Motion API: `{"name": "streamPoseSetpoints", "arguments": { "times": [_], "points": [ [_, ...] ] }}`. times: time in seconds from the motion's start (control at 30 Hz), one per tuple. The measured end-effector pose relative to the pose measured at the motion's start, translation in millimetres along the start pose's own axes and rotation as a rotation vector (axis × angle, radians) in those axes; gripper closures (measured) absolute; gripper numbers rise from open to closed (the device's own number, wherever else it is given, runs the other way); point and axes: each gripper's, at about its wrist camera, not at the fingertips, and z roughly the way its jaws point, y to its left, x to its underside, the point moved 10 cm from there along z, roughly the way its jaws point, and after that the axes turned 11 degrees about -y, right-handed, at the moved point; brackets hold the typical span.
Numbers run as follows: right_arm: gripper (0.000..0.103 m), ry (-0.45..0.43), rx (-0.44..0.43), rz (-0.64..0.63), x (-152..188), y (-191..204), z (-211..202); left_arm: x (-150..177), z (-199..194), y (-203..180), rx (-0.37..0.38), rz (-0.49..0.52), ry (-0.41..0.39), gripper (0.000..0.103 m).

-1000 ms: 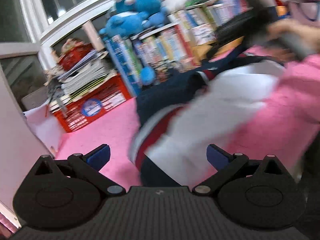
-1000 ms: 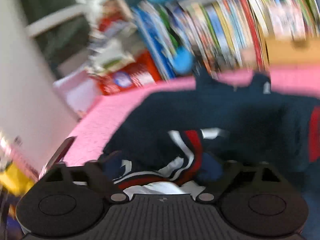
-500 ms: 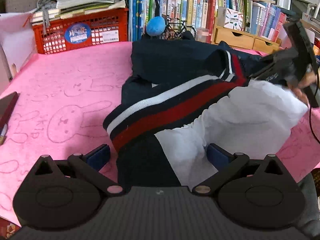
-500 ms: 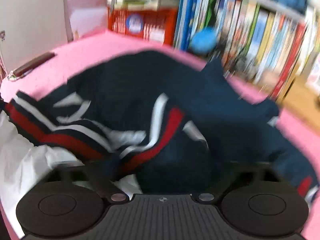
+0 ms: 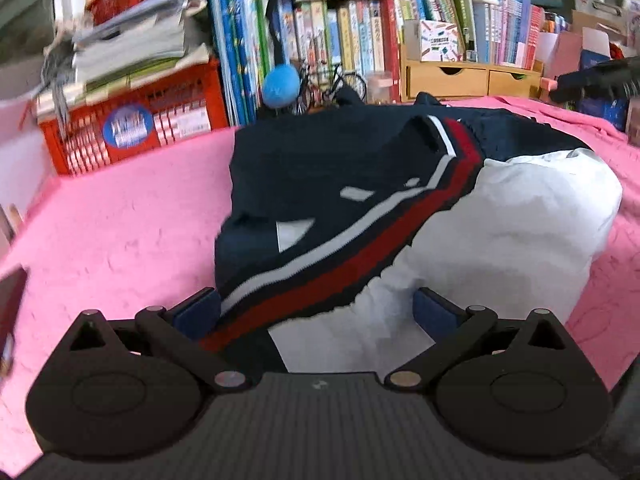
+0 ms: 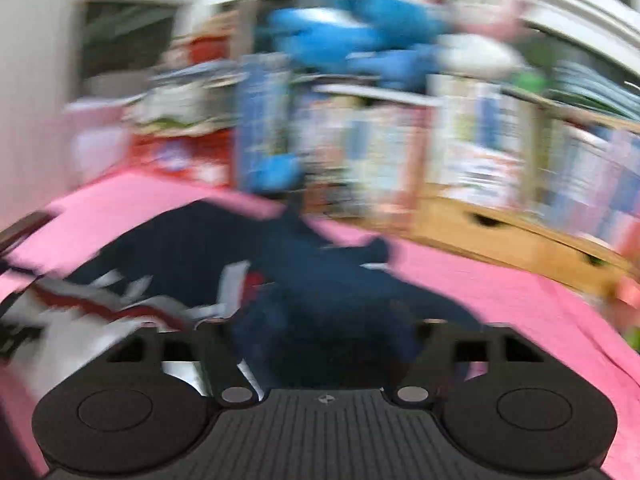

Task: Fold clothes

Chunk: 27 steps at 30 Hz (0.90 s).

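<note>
A navy jacket (image 5: pixel 304 168) with white and red stripes and a white panel (image 5: pixel 504 232) lies crumpled on the pink tablecloth (image 5: pixel 120 232). My left gripper (image 5: pixel 316 312) hangs low over its near edge. The jaws are wide open, and the striped hem and white cloth lie loose between the blue pads (image 5: pixel 198 312). The right wrist view is badly blurred. There my right gripper (image 6: pixel 320 344) is over the navy part of the jacket (image 6: pixel 320 280). Its jaws are opening, with dark cloth between the fingers (image 6: pixel 176 348) and no visible pinch.
Along the back stand a red crate (image 5: pixel 132 128) stacked with papers, a row of books (image 5: pixel 320 40), a blue plush ball (image 5: pixel 280 84) and a wooden drawer unit (image 5: pixel 468 78). A dark flat object (image 5: pixel 10 304) lies at the cloth's left edge.
The left view has steadied and come nearer the jacket. The striped fold now reaches between the left jaws. The right gripper has left the white panel and swung away, its jaws narrowing and then widening.
</note>
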Motion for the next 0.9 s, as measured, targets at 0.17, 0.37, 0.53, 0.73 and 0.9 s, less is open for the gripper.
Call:
{"name": "streamPoseSetpoints", "arguments": {
  "times": [0.17, 0.37, 0.53, 0.73, 0.9],
  "points": [
    [0.01, 0.093, -0.156, -0.282, 22.9, 76.0, 73.7, 2.8, -4.1, -1.9, -0.01, -0.004, 0.005, 0.0],
    [0.066, 0.159, -0.101, -0.197, 35.2, 78.1, 103.3, 0.4, -3.0, -3.9, -0.01, -0.007, 0.006, 0.0],
    [0.077, -0.001, 0.002, -0.015, -4.6, 42.4, 51.3, -11.3, -2.9, -8.9, 0.013, 0.001, -0.032, 0.0],
    [0.016, -0.015, -0.044, -0.033, -7.4, 25.4, 31.9, -4.5, 11.0, -2.1, 0.003, -0.047, 0.004, 0.0],
    [0.016, 0.106, -0.093, -0.223, 16.2, 47.2, 80.0, 3.1, 6.9, 1.0, -0.029, -0.06, 0.025, 0.0]
  ]
}}
